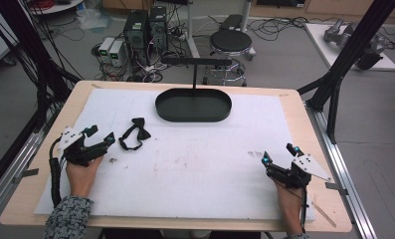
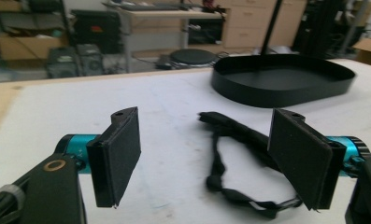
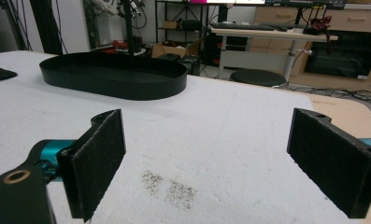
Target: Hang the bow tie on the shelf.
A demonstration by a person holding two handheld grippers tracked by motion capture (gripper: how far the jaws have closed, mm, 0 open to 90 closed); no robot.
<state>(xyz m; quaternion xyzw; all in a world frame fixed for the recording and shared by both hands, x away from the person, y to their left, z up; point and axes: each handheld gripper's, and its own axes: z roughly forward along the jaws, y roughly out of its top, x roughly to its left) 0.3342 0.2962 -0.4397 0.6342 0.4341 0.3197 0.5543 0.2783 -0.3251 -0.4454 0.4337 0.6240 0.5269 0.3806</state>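
Observation:
A black bow tie [image 1: 134,133] with its strap looped lies on the white foam mat [image 1: 195,159], left of centre. My left gripper [image 1: 100,135] rests on the mat just left of it, open, with nothing between its pads. In the left gripper view the bow tie [image 2: 239,154] lies just ahead of the open jaws, partly behind the right pad [image 2: 301,156]. My right gripper [image 1: 280,154] sits near the mat's right front, open and empty. A black oval tray [image 1: 193,105] with an upright post stands at the back centre; the tray [image 3: 113,74] is at the upper left of the right gripper view.
The mat covers a wooden table [image 1: 294,99]. A dark smudge [image 3: 169,186] marks the mat in front of the right gripper. Black frame posts [image 1: 334,79] stand beside the table's right edge. A stool [image 1: 231,45] and computers [image 1: 145,30] are on the floor beyond.

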